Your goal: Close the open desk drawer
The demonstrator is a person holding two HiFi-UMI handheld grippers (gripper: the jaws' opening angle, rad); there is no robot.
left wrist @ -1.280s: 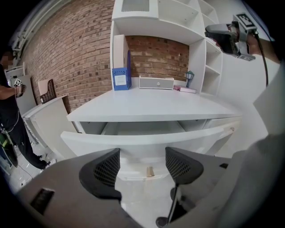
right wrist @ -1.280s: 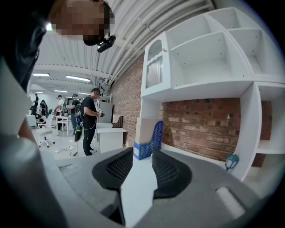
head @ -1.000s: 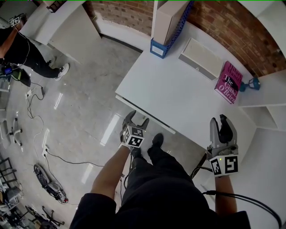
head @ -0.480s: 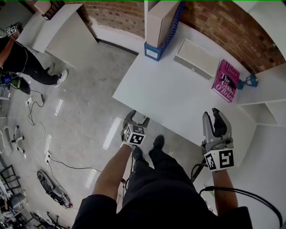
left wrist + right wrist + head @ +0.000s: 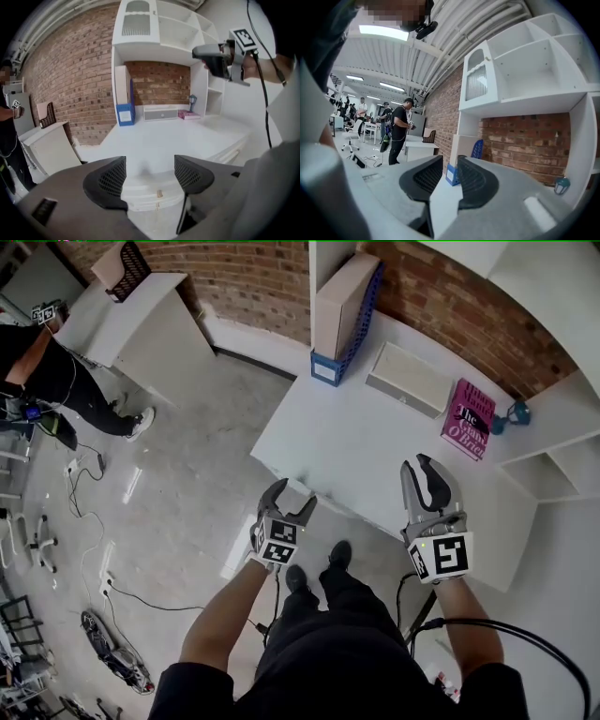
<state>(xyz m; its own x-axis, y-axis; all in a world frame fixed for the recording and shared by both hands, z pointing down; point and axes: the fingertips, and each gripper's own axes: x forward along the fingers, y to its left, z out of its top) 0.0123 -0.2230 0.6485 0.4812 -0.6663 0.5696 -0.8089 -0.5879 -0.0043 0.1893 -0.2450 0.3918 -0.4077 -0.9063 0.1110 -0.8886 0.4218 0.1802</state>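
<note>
My left tool (image 5: 150, 174) stands open with nothing in it. Its two dark pads are well apart, and through the gap I look down on the drawer (image 5: 154, 206) and the small knob (image 5: 159, 192) on its front. The drawer sits just under the front edge of the bench (image 5: 375, 446), directly ahead of this tool but not touching it. A second ago the head view shows the drawer sticking out from the bench as a long white strip, with my left tool low against its front. Now that strip is gone, the front edge of the bench runs nearly straight, and the tool is higher, level with the bench top. I take that to mean the push is done and the drawer is in, or very nearly so. From the left tool's own view a narrow lip still shows between the bench edge and the drawer front, and I cannot tell whether that is a last bit of gap or just how the front is shaped. My right tool (image 5: 417, 470) hangs over the near right part of the bench, pointing almost level toward the brick wall. Its jaws are closing on nothing, and between them I see only the white bench top and the blue file holder (image 5: 452, 174) far beyond. If the lip is a gap, one more short push on the front should finish the job.
</note>
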